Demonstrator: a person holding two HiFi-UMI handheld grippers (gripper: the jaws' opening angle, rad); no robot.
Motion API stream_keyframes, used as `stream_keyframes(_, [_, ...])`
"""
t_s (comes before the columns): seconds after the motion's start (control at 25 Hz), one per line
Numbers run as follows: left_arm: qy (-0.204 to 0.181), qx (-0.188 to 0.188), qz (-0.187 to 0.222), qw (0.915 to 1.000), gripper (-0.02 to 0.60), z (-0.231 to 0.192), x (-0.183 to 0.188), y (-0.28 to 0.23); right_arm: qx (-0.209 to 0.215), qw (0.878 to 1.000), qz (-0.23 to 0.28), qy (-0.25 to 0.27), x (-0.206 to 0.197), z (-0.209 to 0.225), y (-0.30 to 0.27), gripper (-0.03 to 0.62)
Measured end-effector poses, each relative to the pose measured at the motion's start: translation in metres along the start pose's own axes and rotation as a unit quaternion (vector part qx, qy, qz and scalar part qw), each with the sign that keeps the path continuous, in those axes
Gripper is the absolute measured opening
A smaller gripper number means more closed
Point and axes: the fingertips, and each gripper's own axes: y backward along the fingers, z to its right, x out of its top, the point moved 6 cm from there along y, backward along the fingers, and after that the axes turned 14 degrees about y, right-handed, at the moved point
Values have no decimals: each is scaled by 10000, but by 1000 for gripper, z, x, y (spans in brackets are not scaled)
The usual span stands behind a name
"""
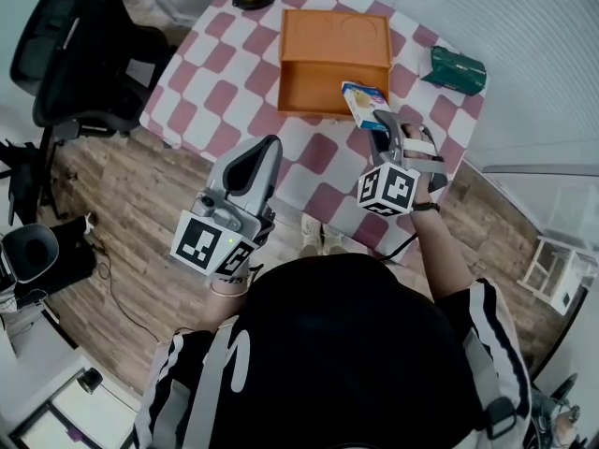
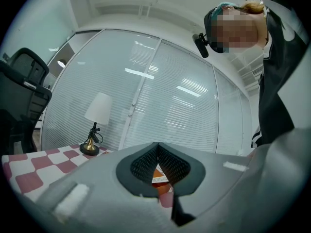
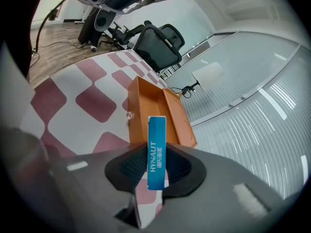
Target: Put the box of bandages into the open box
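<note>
right claw [image 3: 156, 152]: clamping the bandage box [image 1: 363, 103] by its flat faces, thin edge up, for a clean drop
bandage box: hovering at the open box's [image 1: 318, 87] near right corner, not yet inside
left claw [image 2: 156, 147]: idling with pads together, nothing between, well short of the open box
desk [image 1: 211, 82]: carrying the open box

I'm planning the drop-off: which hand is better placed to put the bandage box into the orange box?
Right. The right gripper clamps the bandage box right beside the open orange box; the left gripper is shut, empty and farther back.
</note>
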Motion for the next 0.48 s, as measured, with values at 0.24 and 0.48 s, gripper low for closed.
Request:
stream_keyframes(0.24, [9,-4,-59,10000,0,1,-1,-2,-2,10000,-44,7,0,-1,-4,74])
stream_keyframes(0.48, [14,23,-61,10000,-1,-2,0,-2,-3,10000,-69,-23,0,0,-10,74])
